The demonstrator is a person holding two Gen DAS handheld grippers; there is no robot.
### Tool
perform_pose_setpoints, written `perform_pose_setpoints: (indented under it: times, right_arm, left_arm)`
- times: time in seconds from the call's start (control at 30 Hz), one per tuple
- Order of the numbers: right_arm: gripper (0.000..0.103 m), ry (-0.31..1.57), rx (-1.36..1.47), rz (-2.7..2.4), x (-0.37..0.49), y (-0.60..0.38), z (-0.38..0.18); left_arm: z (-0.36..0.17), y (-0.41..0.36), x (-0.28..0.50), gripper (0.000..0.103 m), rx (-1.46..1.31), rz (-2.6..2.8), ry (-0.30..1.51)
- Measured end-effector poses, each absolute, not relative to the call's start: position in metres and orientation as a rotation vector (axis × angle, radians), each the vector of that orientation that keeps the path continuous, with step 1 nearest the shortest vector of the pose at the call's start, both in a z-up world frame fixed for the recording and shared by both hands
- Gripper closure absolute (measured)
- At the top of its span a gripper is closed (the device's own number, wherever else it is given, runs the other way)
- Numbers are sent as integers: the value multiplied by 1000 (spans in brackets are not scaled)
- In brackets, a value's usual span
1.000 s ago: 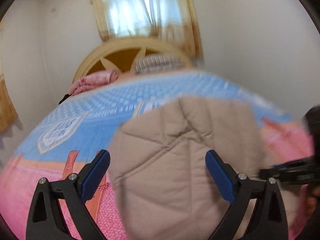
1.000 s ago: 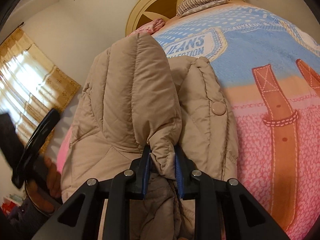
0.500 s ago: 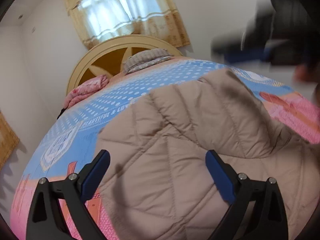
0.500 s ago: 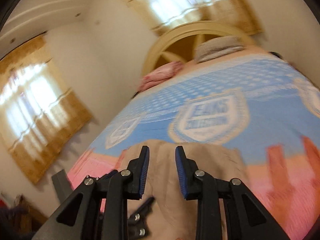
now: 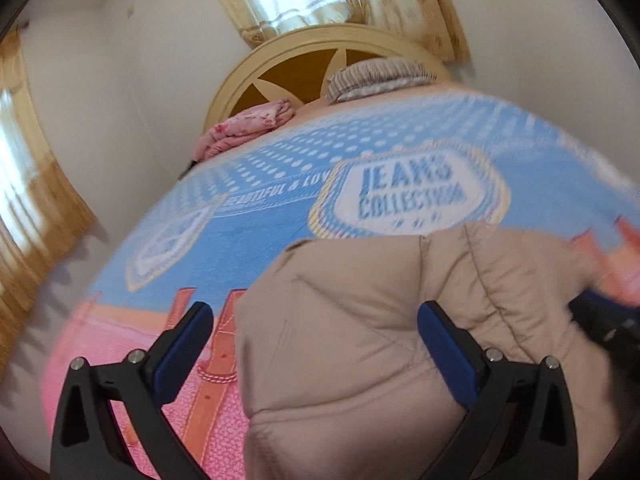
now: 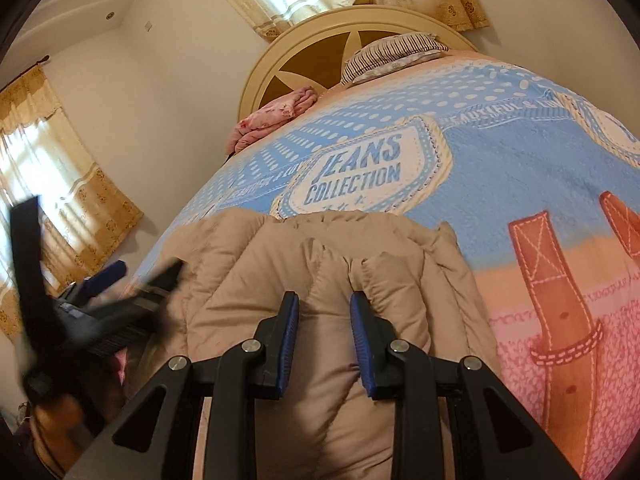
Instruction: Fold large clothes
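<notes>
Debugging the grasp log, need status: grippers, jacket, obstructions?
Left gripper wide open over beige puffer jacket. Right gripper part open, gripping nothing. Jacket bunched on bedspread. No obstruction seen.

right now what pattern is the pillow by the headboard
Dark and white stripes on the pillow, clearest in the right wrist view.

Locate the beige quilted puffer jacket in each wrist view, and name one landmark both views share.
Left wrist view: the beige quilted puffer jacket fills the lower centre and right, lying on the bed between the wide-open fingers of the left gripper.
Right wrist view: the jacket lies lower centre and left, under the right gripper, whose narrow gap holds nothing.
Shared landmark: the white JEANS COLLECTION badge on the bedspread, just beyond the jacket.
</notes>
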State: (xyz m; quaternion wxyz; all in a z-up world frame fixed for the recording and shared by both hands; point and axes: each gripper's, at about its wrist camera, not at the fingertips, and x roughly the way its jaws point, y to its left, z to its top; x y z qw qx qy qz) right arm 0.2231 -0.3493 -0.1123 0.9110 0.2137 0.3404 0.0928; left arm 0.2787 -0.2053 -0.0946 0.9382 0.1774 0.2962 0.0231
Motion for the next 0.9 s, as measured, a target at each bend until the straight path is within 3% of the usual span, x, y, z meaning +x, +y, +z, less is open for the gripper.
perform_pose_setpoints:
  times: [0.9]
  right_arm:
    - [75,742,453,177,231,-346,-140]
  left_arm:
    - [-130,-186,295,0,223,-31,694]
